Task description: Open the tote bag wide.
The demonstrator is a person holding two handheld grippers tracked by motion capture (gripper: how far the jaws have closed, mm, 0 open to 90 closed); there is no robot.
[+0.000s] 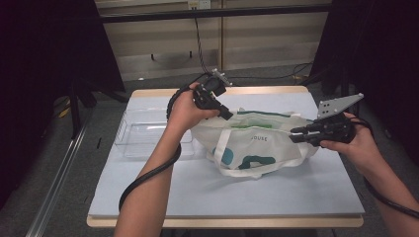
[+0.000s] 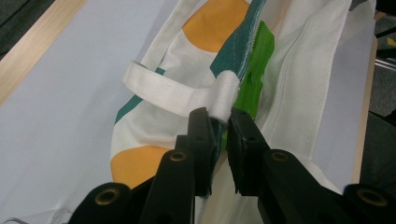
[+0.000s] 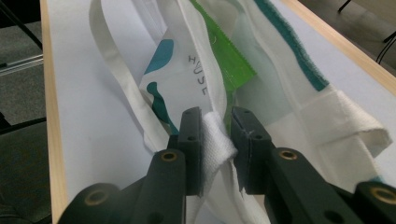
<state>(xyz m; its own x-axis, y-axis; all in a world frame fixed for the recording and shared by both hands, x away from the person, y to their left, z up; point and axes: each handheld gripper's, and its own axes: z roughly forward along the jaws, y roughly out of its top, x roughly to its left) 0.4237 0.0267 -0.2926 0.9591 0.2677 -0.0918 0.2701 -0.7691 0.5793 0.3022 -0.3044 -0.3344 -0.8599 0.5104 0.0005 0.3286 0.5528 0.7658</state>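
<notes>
High view: tote bag point(image 1: 257, 143) lies mid-counter point(image 1: 197, 187), clear tray point(image 1: 136, 131) just left of it; your left gripper point(image 1: 226, 113) sits at the bag's upper-left rim, your right gripper point(image 1: 296, 134) at its right edge. Left gripper view: left gripper point(image 2: 219, 119) jaws pinch the bag point(image 2: 299, 70) rim where the white strap point(image 2: 177, 93) is sewn on; green lining point(image 2: 254, 65) just beyond. Right gripper view: right gripper point(image 3: 215, 116) jaws clamp a fold of white bag point(image 3: 201, 70) cloth; bag stretches ahead.

"HOUSE" on tote bag point(image 1: 257, 143)
</notes>
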